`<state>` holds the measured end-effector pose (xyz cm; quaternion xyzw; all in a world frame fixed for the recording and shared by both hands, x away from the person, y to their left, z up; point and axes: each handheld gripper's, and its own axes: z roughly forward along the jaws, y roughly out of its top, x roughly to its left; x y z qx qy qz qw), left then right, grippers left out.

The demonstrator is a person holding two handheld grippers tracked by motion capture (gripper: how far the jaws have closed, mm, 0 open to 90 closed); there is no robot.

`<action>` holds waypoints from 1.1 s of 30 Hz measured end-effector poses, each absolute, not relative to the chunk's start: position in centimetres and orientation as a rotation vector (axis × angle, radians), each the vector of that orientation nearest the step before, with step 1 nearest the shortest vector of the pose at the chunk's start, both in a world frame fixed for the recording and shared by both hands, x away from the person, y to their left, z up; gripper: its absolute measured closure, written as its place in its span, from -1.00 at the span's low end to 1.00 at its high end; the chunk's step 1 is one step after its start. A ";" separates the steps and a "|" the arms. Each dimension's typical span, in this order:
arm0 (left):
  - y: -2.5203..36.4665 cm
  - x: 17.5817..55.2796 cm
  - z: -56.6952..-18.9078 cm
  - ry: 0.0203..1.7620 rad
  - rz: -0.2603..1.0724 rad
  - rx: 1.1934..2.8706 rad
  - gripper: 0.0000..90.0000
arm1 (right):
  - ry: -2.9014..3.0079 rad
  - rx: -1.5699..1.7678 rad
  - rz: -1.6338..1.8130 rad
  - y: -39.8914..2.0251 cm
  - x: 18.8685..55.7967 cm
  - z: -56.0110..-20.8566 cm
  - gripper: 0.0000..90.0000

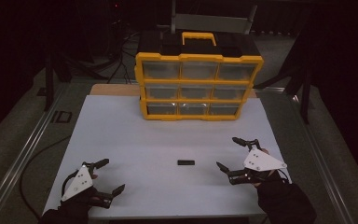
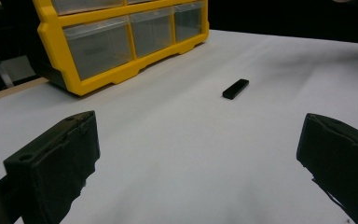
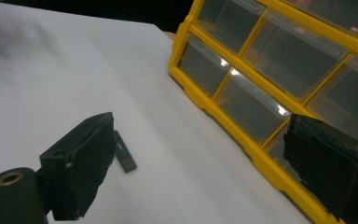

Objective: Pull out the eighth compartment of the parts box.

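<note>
One small black bar [image 1: 186,163] lies flat on the white tabletop [image 1: 135,140] between the left gripper [image 1: 108,176] and the right gripper [image 1: 229,153] (nearer the right), untouched. Both grippers hold their jaws wide apart, empty. Beyond them stands one yellow drawer cabinet [image 1: 198,87] with nine clear drawers.

A darkened lab or recording rig is suggested. A white-covered table [image 1: 121,140] is framed by grey metal rails [image 1: 23,154] at the left and right of the high view; black cables [image 1: 116,70] and dark stand legs [image 1: 305,93] are seen on the floor at the top. A yellow plastic organiser with clear drawers [image 1: 198,86] is placed at upper centre.
</note>
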<state>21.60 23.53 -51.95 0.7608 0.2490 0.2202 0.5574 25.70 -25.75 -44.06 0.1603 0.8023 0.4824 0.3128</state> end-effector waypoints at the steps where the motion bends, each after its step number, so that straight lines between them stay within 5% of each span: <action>1: 23.5 21.6 -52.0 0.587 0.520 1.796 -1.00 | 2.114 0.417 1.278 -25.7 25.8 -44.0 -0.80; 33: 23.5 21.6 -52.0 0.587 0.512 1.800 -1.00 | 2.078 0.271 1.212 -22.7 29.5 -44.4 -0.80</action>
